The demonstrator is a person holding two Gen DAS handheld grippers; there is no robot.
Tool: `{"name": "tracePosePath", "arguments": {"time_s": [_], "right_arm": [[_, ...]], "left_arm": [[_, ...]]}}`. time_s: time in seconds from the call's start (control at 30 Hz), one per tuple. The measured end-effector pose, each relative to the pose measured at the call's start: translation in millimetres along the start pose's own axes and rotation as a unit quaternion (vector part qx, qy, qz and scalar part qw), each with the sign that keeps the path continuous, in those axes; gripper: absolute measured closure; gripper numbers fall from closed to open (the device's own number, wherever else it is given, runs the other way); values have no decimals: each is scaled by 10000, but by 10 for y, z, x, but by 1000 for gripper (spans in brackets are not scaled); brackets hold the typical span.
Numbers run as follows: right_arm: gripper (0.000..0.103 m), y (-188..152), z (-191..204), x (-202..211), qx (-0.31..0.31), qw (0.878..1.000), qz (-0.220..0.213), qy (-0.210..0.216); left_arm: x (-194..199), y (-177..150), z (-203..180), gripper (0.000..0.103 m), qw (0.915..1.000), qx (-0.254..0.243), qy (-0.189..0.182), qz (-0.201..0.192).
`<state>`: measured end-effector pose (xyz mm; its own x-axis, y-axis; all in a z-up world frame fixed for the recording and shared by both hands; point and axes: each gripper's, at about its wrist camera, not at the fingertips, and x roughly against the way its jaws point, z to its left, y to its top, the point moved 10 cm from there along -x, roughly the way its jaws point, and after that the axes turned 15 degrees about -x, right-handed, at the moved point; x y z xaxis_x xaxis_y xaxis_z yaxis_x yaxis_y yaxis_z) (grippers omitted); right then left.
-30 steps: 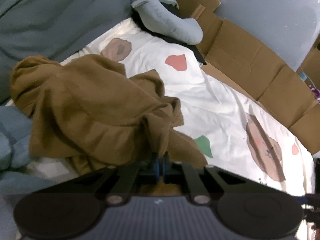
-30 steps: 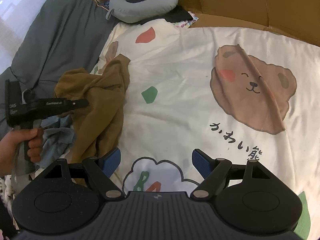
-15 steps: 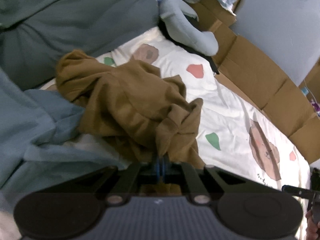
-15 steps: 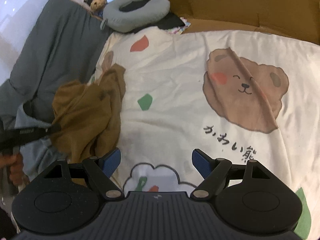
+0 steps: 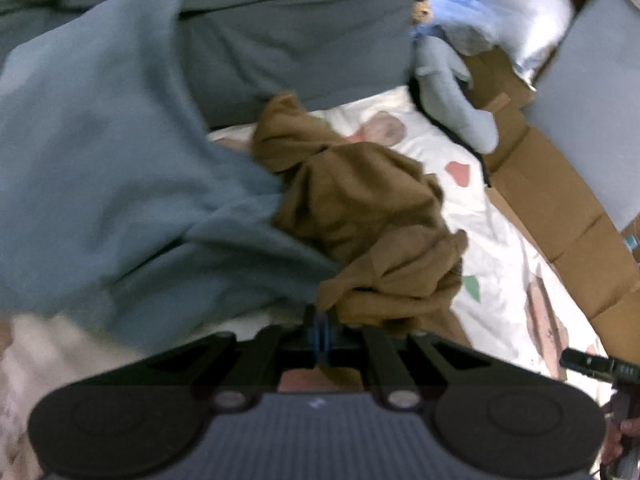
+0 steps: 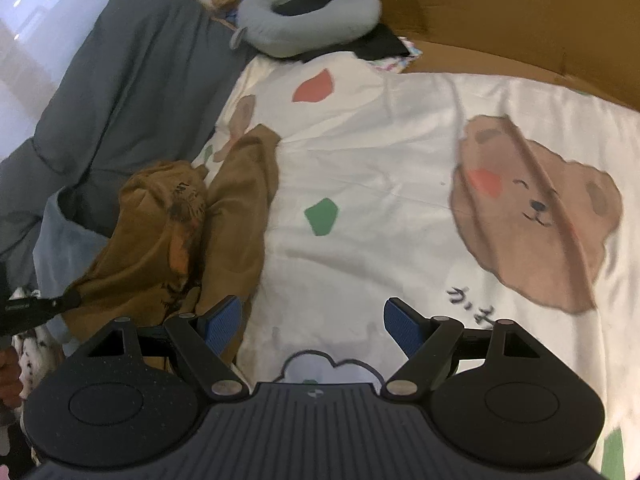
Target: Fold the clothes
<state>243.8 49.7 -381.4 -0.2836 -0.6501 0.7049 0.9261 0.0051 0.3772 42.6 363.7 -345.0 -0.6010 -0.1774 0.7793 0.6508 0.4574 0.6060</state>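
Brown garment (image 6: 188, 240) crumpled, bunched at bed's (image 6: 380, 168) left edge; left tool (image 5: 321, 330) pinching its fabric; right tool (image 6: 313, 322) spread, empty.

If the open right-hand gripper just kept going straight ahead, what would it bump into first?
Most likely the bear-print sheet: the right gripper points at bare bedding, with the brown garment off to its left. Depth is hard to judge.

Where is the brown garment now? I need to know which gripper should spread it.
In the right wrist view the brown garment lies crumpled at the left side of the bear-print sheet, against the grey duvet; the left gripper is shut on its edge.
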Motion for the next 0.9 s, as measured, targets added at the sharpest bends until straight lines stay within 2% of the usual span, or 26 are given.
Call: {"name": "tracePosePath", "arguments": {"time_s": [0.13, 0.33, 0.47, 0.77, 0.83, 0.9], "right_arm": [[21, 54, 149, -148, 211, 9997, 112, 11], [21, 134, 370, -369, 526, 9982, 281, 28], [21, 188, 517, -516, 736, 9965, 393, 39], [21, 212, 620, -998, 898, 9936, 682, -62], [23, 206, 664, -1109, 961, 9926, 740, -24], [31, 223, 716, -1222, 1042, 9913, 808, 55]], "left_arm": [[67, -277, 209, 101, 9994, 280, 138, 167], [166, -495, 432, 101, 9982, 507, 237, 218], [168, -697, 591, 101, 9953, 861, 343, 287], [63, -1260, 611, 101, 9886, 1351, 226, 621], [16, -1355, 607, 101, 9871, 1422, 194, 704], [-25, -1423, 594, 101, 9861, 1467, 148, 770]]}}
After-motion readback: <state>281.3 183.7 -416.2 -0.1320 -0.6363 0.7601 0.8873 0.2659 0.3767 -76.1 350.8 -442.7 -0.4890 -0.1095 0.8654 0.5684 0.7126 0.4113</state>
